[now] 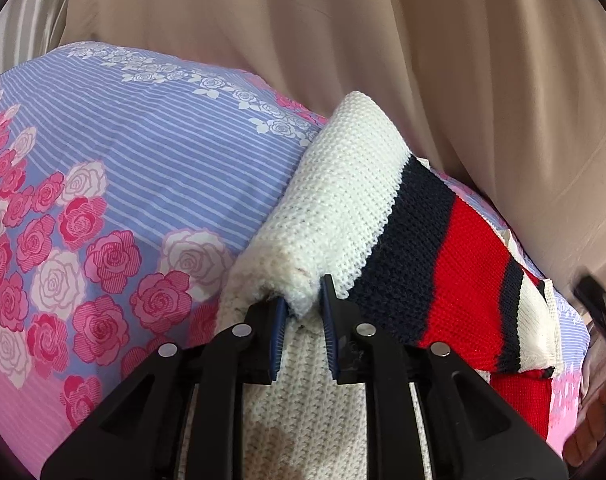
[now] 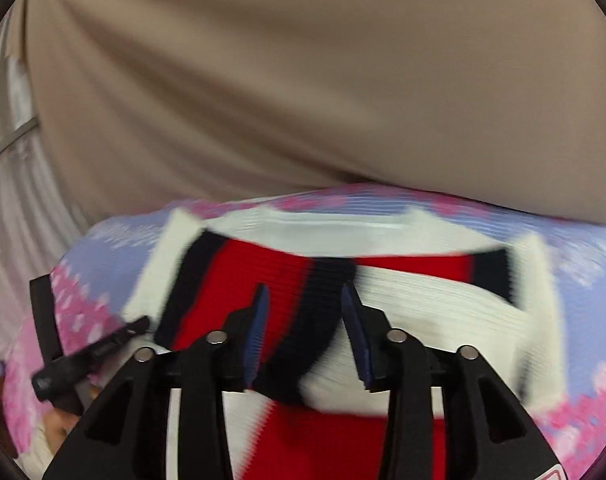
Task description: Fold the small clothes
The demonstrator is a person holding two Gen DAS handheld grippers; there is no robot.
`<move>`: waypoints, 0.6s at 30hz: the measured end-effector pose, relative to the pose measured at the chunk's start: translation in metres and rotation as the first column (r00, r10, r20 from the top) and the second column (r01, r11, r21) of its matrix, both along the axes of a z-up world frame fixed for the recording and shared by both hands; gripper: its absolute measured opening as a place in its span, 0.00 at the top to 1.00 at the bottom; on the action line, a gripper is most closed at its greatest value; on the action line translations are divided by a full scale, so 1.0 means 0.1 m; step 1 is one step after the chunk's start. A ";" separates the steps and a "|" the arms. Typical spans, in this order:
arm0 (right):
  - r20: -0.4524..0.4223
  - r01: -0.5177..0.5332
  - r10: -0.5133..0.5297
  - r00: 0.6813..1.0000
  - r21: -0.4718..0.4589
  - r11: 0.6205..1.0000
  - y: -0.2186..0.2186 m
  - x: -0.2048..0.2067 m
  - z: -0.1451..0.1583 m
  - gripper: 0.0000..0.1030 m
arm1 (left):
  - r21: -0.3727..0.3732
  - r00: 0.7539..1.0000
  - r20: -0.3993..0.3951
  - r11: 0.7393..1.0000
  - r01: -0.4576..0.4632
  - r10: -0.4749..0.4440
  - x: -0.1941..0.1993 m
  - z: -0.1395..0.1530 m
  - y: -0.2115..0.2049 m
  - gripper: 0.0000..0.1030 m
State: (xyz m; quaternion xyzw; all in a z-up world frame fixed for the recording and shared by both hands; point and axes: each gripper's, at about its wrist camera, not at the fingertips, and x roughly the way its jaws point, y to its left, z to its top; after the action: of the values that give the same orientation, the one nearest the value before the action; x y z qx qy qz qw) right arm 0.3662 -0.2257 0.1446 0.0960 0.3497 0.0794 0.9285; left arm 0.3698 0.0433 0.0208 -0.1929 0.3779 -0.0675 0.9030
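Note:
A small knitted sweater [image 1: 343, 208], white with navy and red stripes, lies on a flowered bedsheet [image 1: 123, 184]. My left gripper [image 1: 303, 300] is shut on a fold of the sweater's white edge, which bulges between the blue pads. In the blurred right wrist view the sweater [image 2: 423, 304] lies spread flat, its sleeves folded across the body. My right gripper [image 2: 305, 300] hangs open just above the navy stripe, holding nothing. The left gripper [image 2: 91, 352] shows at the left edge of that view.
A beige curtain [image 1: 423, 60] hangs close behind the bed. The sheet [image 2: 583, 280] is blue-striped with pink and white roses. A hand [image 1: 595, 428] shows at the lower right of the left wrist view.

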 end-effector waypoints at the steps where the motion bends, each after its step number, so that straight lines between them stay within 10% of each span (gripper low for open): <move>1: -0.010 -0.032 0.032 0.999 0.001 0.999 0.16 0.18 -0.02 0.56 | -0.002 1.000 0.001 1.000 0.000 0.000 0.00 -0.01 0.00 0.83; 10: -0.118 -0.173 0.169 0.979 -0.028 0.984 0.98 0.87 -0.61 0.34 | 0.005 1.000 0.007 1.000 -0.005 0.005 -0.02 -0.06 0.02 0.83; 11: -0.134 -0.173 0.164 0.977 -0.060 0.983 1.01 0.86 -0.68 0.38 | 0.006 1.000 0.007 1.000 -0.005 0.005 -0.02 -0.06 0.02 0.83; 14: -0.141 -0.173 0.157 0.977 -0.110 0.979 1.08 0.96 -0.75 0.91 | 0.015 1.000 0.008 1.000 -0.003 0.003 -0.02 -0.06 0.00 0.83; 18: -0.033 -0.145 0.143 0.989 -0.104 0.984 1.06 1.01 -0.47 0.94 | 0.030 1.000 0.009 1.000 -0.002 0.002 -0.01 -0.06 -0.03 0.83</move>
State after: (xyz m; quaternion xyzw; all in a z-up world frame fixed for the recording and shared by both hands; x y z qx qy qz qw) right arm 0.4669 -0.1196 0.0980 0.0221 0.3712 0.1265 0.9196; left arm 0.3691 0.0404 0.0151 -0.1796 0.3747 -0.0619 0.9075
